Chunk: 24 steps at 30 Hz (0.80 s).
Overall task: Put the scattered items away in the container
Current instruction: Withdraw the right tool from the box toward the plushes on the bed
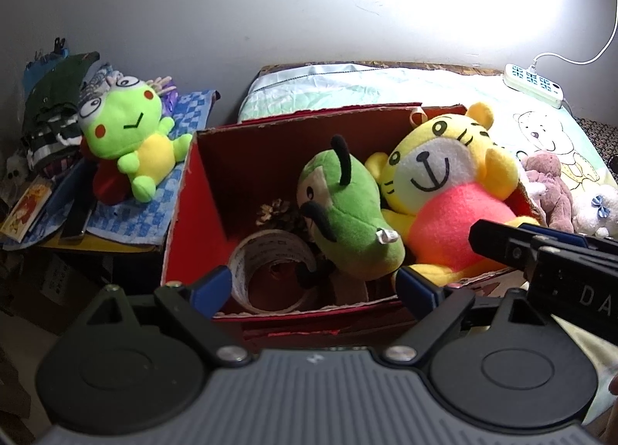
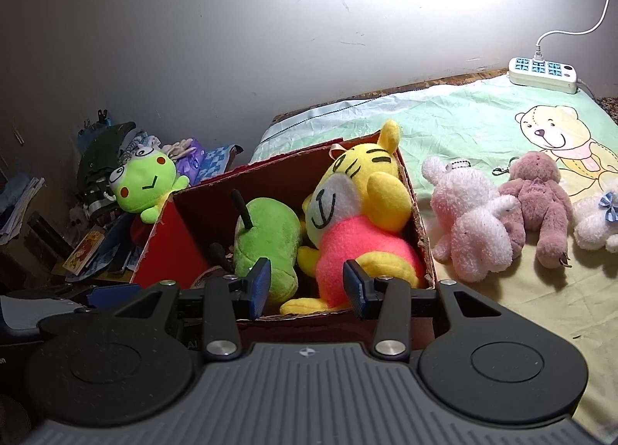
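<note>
A red cardboard box (image 1: 193, 205) (image 2: 162, 252) stands on the bed. Inside it lie a yellow tiger plush (image 1: 452, 190) (image 2: 359, 213), a green plush (image 1: 347, 221) (image 2: 270, 236), a tape roll (image 1: 270, 271) and a pine cone (image 1: 274, 211). A pink rabbit plush (image 2: 471, 221), a mauve bear plush (image 2: 540, 205) and a white plush (image 2: 595, 221) lie on the sheet right of the box. My left gripper (image 1: 313, 286) is open and empty at the box's near edge. My right gripper (image 2: 307, 286) is open and empty just before the tiger.
A green frog plush (image 1: 131, 132) (image 2: 146, 182) lies on a blue checked cloth (image 1: 154, 205) among clutter left of the box. A white power strip (image 2: 540, 74) with its cable sits at the bed's far right, by the wall.
</note>
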Tool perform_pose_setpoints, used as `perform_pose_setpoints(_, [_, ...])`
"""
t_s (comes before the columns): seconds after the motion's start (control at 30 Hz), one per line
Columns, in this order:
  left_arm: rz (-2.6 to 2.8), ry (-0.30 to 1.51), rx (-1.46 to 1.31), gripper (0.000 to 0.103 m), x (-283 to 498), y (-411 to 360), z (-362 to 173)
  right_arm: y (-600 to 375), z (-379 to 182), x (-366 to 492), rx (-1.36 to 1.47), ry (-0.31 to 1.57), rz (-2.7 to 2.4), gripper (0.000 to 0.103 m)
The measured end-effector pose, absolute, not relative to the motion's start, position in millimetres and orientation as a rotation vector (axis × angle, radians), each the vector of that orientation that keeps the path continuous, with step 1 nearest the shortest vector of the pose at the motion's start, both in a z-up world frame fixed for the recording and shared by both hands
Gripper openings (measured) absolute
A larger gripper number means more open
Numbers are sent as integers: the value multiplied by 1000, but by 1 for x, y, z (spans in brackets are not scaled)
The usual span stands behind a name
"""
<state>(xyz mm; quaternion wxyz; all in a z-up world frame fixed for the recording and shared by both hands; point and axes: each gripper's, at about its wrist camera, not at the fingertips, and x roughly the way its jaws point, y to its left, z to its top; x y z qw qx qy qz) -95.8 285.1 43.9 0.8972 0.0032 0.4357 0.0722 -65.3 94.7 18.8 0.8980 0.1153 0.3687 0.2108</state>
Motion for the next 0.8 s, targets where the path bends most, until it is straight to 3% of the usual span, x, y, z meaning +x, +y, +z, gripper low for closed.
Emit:
perform_pose_setpoints(0.4, [222,910,-9,92,-98,271,45,85,21,-58,217,776,510,45])
perform_pose_setpoints(0.8, [171,812,73,92,-84,181,65,7,32,-44,269,755,498,46])
